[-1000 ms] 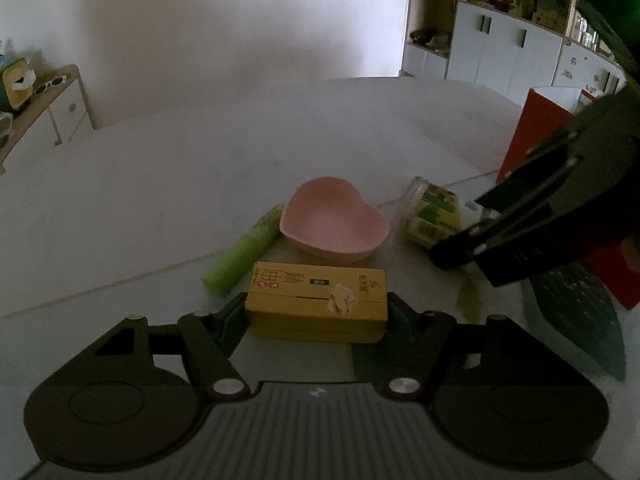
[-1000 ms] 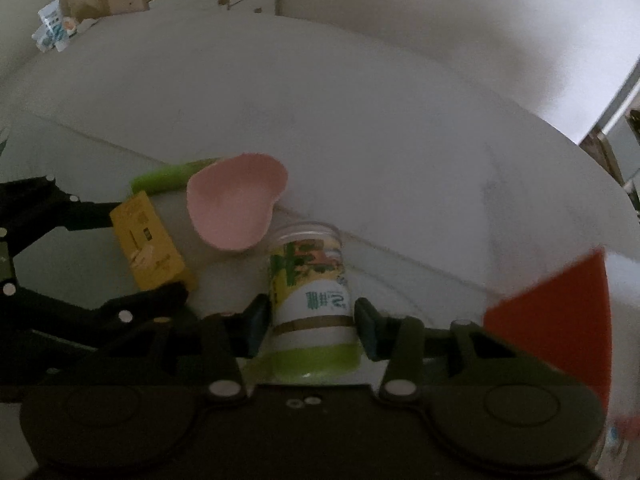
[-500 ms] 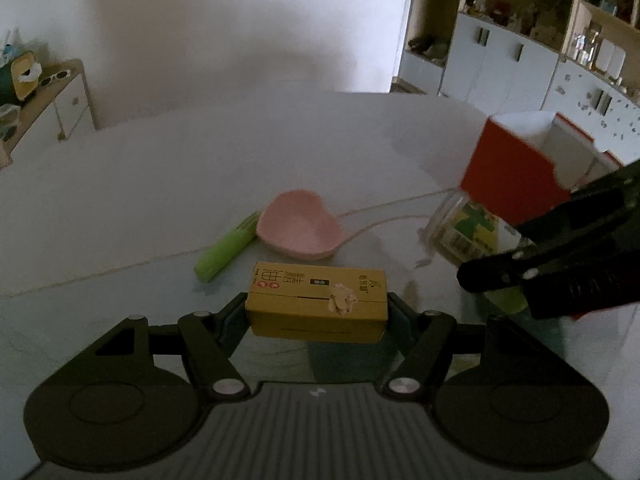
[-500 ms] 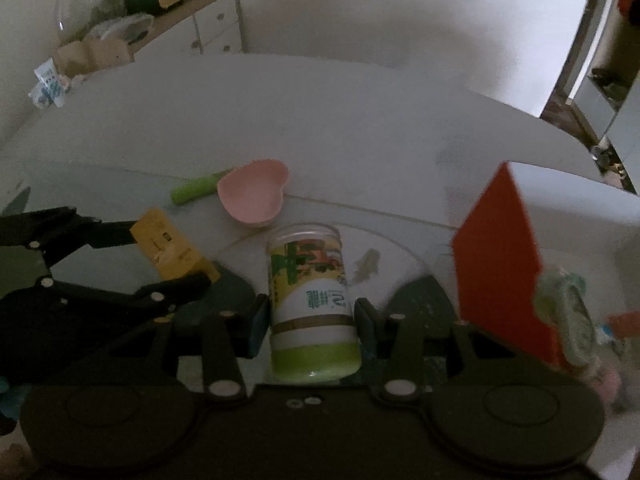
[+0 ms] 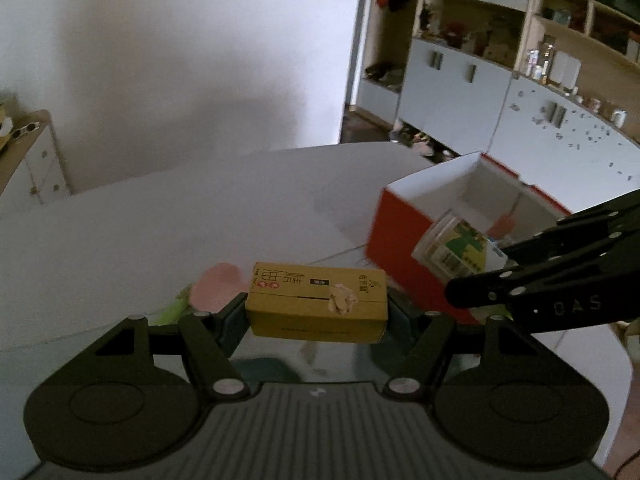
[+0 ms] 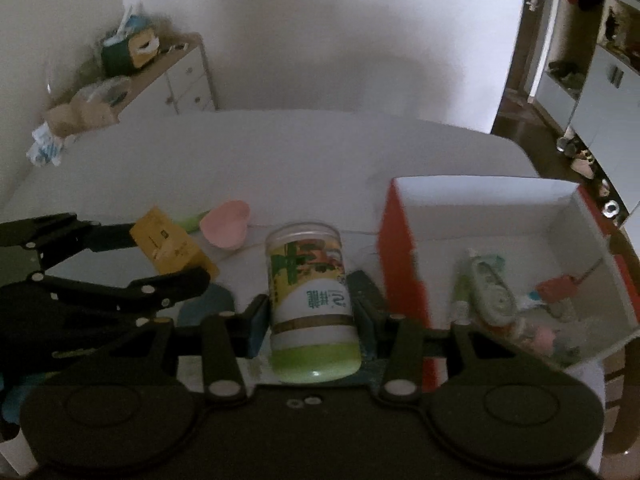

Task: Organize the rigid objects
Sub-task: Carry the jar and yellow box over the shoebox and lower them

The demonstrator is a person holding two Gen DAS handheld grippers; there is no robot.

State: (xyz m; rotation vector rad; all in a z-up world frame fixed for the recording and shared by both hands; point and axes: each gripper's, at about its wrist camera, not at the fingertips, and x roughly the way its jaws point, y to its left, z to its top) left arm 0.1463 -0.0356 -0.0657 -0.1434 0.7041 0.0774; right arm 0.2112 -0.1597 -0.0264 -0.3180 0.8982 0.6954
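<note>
My left gripper is shut on a yellow carton box, held lengthwise above the white table. My right gripper is shut on a clear jar with a green lid, its lid end toward the camera. From the left wrist view the jar hangs in front of the open red box, at its near corner. In the right wrist view the red box stands just right of the jar, and the yellow carton shows at the left in the other gripper.
A pink heart-shaped bowl and a green tube lie on the table behind the carton. The red box's white inside holds several small items. Cabinets stand beyond the table, and a low dresser at the left.
Both grippers have risen off the table with their objects and swung toward the red box, which now shows its open inside. The bowl and tube stayed in place.
</note>
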